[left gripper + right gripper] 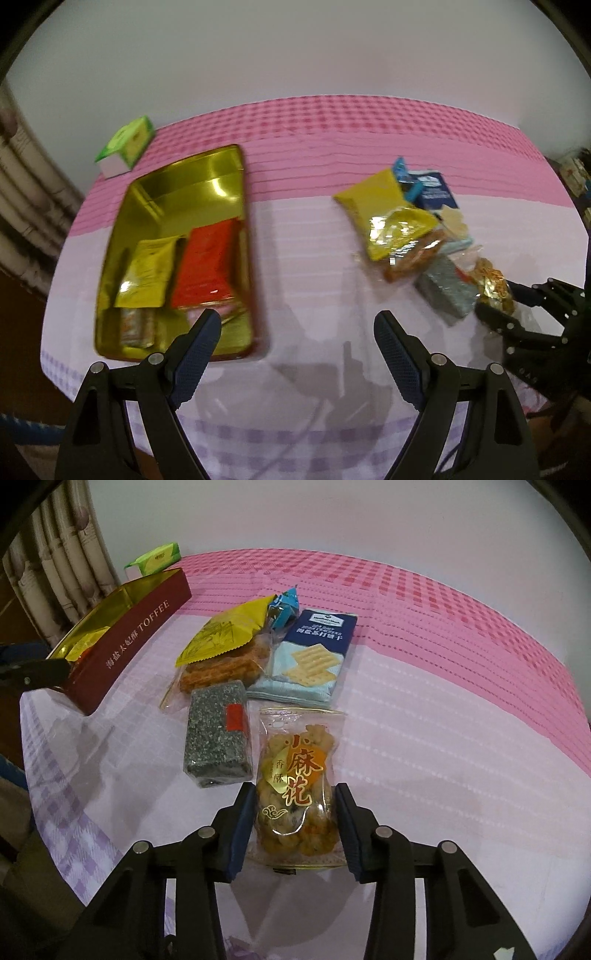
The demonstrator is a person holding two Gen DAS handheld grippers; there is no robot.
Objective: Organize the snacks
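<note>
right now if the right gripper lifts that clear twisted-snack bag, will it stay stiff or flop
The snack bag probably sags and crinkles: thin clear film, loose lumpy pieces. Likely light and crushable. The right gripper pinches its sides, so glossy film may slip.

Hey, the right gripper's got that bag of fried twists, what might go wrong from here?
1. The right gripper pinches the twist bag by its lower half; squeezing may crush the brittle twists, or the slick wrapper may slip.
2. The seaweed bar lies right beside the bag, so lifting might drag it along.
3. The tin already holds a red packet and a yellow packet; the bag may land on top of them.
</note>
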